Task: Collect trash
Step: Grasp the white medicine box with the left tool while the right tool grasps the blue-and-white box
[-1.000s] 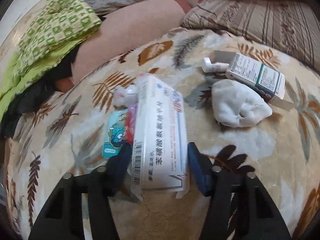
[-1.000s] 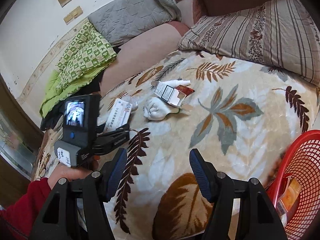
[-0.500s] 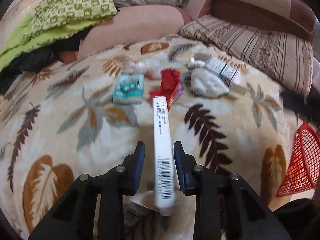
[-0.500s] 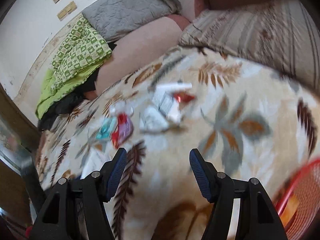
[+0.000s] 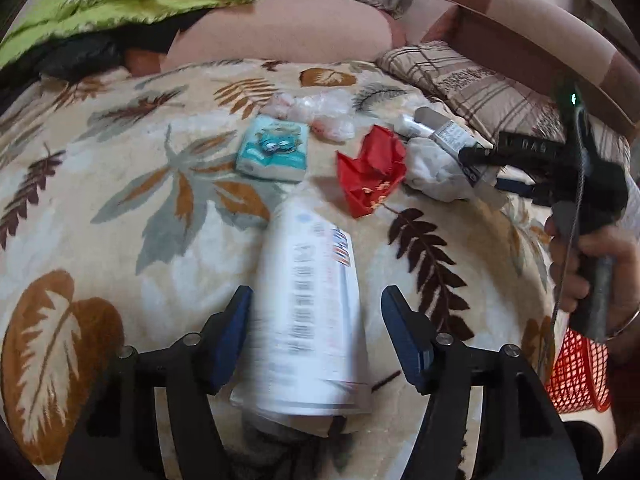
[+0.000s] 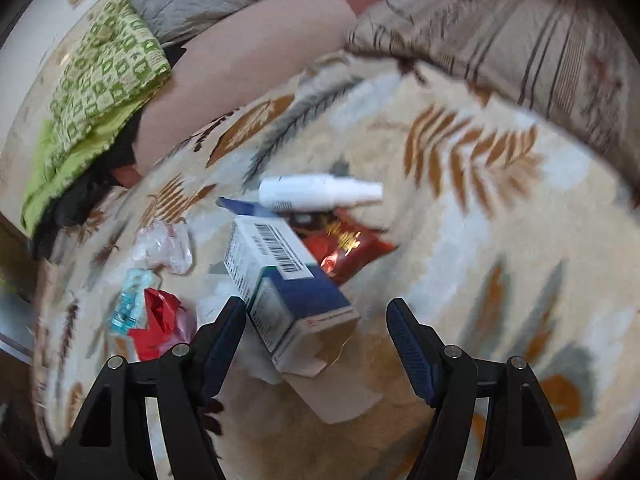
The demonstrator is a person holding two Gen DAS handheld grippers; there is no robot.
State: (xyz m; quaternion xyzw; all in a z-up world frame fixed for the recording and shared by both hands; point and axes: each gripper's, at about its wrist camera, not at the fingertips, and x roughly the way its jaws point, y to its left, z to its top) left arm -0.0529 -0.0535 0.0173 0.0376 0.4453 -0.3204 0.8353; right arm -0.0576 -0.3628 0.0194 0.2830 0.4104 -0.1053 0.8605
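Leaf blanket [image 5: 120, 184], striped pillow [image 6: 540, 40] (blurred).

The left gripper [image 5: 316, 336] has two black plastic arms with triangular cut-outs, each carrying two silver screw heads and ending in a ribbed dark-blue pad. The right gripper [image 6: 316, 344] is built the same way: black arms, silver screws, blue ribbed fingers [image 6: 408, 344]. Seen from the left wrist view, it has a black body with faint embossed lettering, a small green light, a thin grey cable and a grey handle wrapped by a hand [image 5: 592, 264].
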